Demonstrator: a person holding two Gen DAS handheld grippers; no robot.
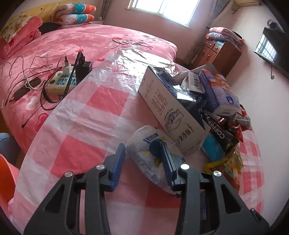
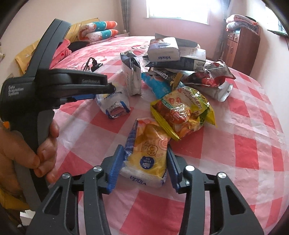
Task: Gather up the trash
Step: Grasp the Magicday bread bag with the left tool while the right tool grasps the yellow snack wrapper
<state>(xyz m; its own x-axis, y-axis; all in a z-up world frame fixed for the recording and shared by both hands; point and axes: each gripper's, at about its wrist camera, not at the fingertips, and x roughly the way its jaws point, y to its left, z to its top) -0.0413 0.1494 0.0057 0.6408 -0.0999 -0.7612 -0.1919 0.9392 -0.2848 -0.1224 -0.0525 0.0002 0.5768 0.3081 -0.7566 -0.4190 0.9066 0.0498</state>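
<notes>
A pile of trash lies on the pink checked cloth point(image 1: 81, 126): a white milk carton box point(image 1: 168, 112), a purple tissue pack point(image 1: 218, 92) and a black coffee packet point(image 1: 224, 133). My left gripper point(image 1: 142, 155) is open around a white and blue plastic bag point(image 1: 144, 150) at the pile's near edge. In the right wrist view my right gripper point(image 2: 145, 159) stands open around a yellow Vinda tissue pack point(image 2: 148, 153) lying on the cloth. A yellow snack bag point(image 2: 182, 110) lies just beyond it. The left gripper point(image 2: 81, 90) shows there over the white bag point(image 2: 113, 104).
A power strip point(image 1: 61, 81) with chargers and cables lies on the pink bed point(image 1: 54, 48) beyond the cloth. A wooden cabinet point(image 1: 216, 52) with folded blankets stands by the far wall. A wall television point(image 1: 272, 47) hangs at right. Pillows point(image 1: 75, 12) lie at the bed head.
</notes>
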